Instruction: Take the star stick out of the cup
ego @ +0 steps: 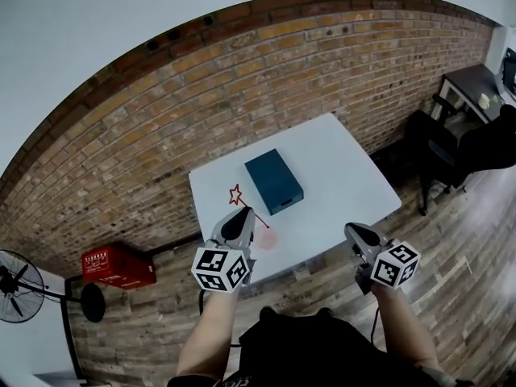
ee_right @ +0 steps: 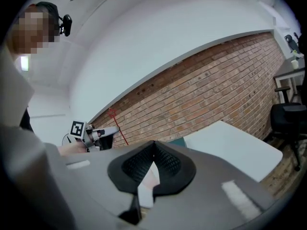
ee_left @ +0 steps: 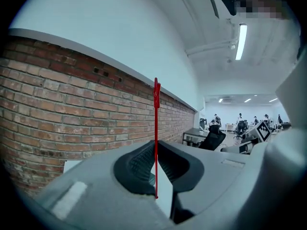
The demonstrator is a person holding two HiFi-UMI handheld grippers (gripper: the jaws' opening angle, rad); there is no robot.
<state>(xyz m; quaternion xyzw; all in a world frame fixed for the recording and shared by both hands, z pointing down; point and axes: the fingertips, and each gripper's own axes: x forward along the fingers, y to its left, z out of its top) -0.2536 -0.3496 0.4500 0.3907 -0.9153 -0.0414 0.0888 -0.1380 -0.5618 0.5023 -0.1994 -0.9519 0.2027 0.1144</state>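
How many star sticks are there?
1. The star stick is pinched in the left hand-held gripper, above the white table. Another could hide behind the blue box.

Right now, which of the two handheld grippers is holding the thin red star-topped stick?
The left gripper: the thin red star-topped stick is pinched between its jaws. The right gripper has its jaws together on nothing.

Grey tongs (ego: 244, 214) with black-and-white marker cubes (ego: 220, 269)
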